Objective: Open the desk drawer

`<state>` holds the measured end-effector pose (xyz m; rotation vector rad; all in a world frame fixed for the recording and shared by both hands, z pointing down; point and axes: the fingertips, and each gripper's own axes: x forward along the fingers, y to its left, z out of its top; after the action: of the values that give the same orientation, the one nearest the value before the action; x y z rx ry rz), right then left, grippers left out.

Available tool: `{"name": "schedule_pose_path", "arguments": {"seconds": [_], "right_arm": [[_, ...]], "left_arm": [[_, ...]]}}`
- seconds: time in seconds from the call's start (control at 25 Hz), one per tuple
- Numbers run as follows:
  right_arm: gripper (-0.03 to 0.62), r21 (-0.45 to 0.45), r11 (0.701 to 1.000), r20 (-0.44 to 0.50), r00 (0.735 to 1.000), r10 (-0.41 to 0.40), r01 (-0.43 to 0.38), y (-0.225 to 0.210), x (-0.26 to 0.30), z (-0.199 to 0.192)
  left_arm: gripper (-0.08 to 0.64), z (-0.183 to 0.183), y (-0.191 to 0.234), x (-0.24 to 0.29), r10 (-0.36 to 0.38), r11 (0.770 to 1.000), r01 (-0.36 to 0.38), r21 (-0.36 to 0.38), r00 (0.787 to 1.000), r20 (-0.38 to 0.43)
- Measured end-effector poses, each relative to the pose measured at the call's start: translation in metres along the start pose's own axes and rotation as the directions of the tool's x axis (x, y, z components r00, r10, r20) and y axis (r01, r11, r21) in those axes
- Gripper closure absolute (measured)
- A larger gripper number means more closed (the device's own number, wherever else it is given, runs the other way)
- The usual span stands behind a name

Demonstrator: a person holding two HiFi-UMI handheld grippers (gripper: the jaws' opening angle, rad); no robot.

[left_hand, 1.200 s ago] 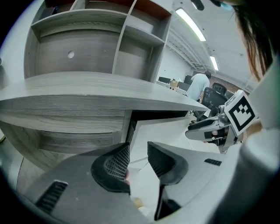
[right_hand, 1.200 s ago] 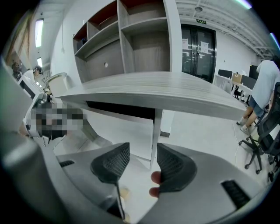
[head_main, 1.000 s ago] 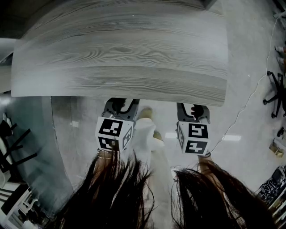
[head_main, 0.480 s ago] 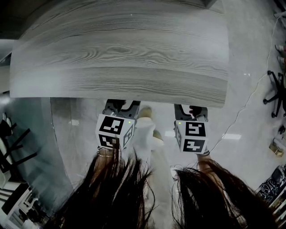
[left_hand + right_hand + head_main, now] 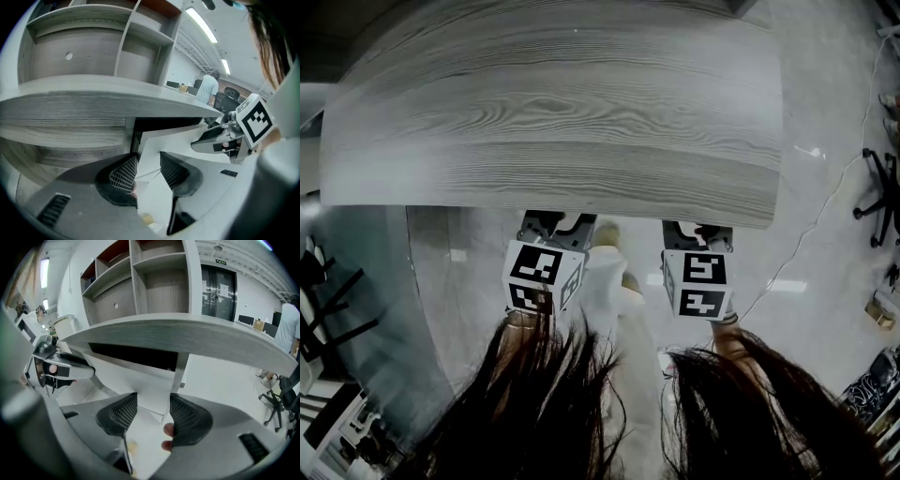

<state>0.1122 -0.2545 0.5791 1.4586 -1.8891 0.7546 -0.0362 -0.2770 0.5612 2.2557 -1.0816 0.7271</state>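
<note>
Overhead first, head view: both claws sit at the near edge of the grey wood-grain bench [image 5: 553, 122], tips tucked under its lip. Left claw [image 5: 556, 225] and right claw [image 5: 697, 234] are side by side and apart from each other, marker cubes [image 5: 542, 275] facing up. Dark hair [image 5: 544, 403] hangs across the bottom of the frame.

Left gripper view: jaws stand wide, having just been opening. The drawer [image 5: 180, 136] is a white front directly under the bench top with a dark gap above it. It shows through the gap between the pads, and neither pad presses on it. Nothing clamped. How far it is pulled out, I cannot tell. Right claw is visible at the right, beside the drawer front. Shelf unit [image 5: 93, 51] rises behind the bench; a person [image 5: 207, 89] stands far off.

Right gripper view: jaws likewise wide apart, just been opening. The white drawer front and its lower corner lie in line between the pads, no pad contact seen. Fingertips [image 5: 169, 430] of the holding hand show by the right-hand pad. Left claw appears at the left edge.
</note>
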Motion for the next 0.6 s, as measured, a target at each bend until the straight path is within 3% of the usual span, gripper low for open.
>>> {"name": "schedule_pose_path", "arguments": {"seconds": [0.6], "right_arm": [[0.39, -0.006, 0.999, 0.01, 0.999, -0.032, 0.032, 0.0009, 0.0006, -0.0019]], "left_arm": [[0.415, -0.0004, -0.0011, 0.0005, 0.005, 1.0, -0.005, 0.007, 1.0, 0.01]]}}
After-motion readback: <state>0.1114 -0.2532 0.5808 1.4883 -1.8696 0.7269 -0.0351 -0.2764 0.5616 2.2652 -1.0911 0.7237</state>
